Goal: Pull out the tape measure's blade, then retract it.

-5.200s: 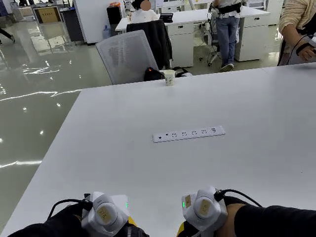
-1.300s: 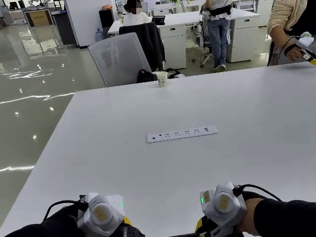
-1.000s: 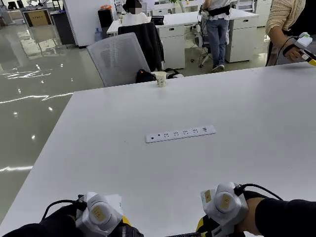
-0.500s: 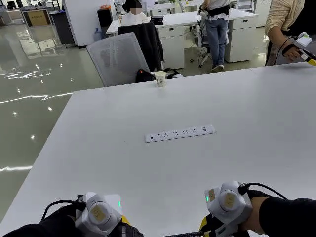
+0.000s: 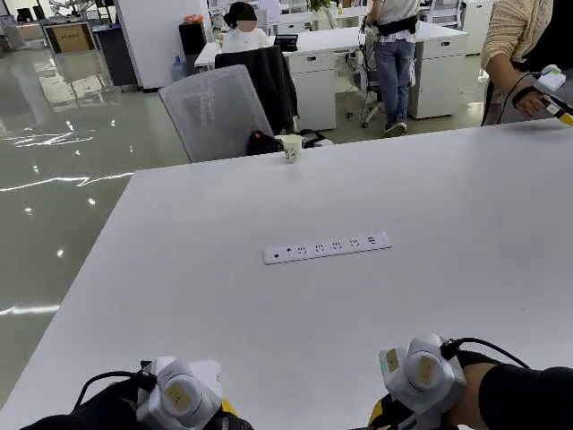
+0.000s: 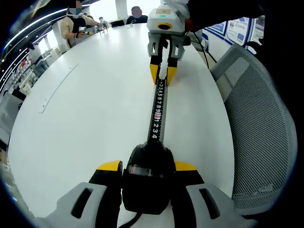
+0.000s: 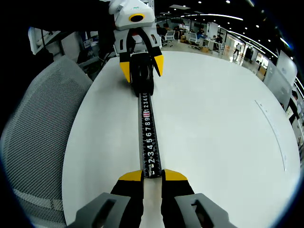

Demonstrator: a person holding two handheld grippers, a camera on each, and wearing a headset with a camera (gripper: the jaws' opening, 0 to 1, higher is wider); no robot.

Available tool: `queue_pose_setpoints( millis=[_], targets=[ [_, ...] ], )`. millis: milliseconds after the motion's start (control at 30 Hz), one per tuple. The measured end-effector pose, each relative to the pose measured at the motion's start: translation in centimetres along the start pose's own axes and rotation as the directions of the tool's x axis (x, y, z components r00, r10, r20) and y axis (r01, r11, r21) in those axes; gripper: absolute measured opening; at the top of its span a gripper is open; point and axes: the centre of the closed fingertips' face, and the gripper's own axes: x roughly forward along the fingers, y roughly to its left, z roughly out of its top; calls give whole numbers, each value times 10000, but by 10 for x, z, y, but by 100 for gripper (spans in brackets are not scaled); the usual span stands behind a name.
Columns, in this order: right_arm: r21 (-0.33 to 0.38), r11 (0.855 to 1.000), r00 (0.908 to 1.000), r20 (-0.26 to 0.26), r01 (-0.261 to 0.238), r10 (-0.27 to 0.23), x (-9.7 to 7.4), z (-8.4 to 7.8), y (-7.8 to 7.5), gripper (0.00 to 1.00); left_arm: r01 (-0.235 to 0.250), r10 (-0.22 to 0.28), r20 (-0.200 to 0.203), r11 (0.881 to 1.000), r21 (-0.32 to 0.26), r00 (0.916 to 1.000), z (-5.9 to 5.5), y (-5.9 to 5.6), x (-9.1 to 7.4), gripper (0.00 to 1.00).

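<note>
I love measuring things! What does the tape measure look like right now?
The tape measure has a rounded black case, clamped in the left gripper. Its dark blade, printed with white numbers and a red mark, is pulled out straight over the white table, and the right gripper pinches its tip.

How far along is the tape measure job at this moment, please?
Done: the blade is already drawn out, its numbered stretch spanning the gap between the two claws over the white table. In hand: the left claw grips the case and the right claw pinches the blade's tip. Left: retracting the blade into the case; whether more pulling is intended, I cannot tell.
</note>
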Motion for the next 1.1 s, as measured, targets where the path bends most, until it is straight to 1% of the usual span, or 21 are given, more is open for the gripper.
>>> queue_pose_setpoints(
  millis=[167, 867, 1100],
  targets=[
    [-84, 10000, 10000, -43, -6, 6, 0, -1, 0, 10, -11, 11, -11, 10000, 1, 10000, 0, 0, 0, 35],
    [53, 10000, 9999, -121, 21, -20, -9, -13, -2, 10, -8, 8, -19, 10000, -31, 10000, 0, 1, 1, 35],
    [47, 10000, 9999, -155, 26, -25, -10, -16, -3, 10, -13, 13, -31, 10000, -34, 10000, 0, 0, 0, 35]
  ],
)
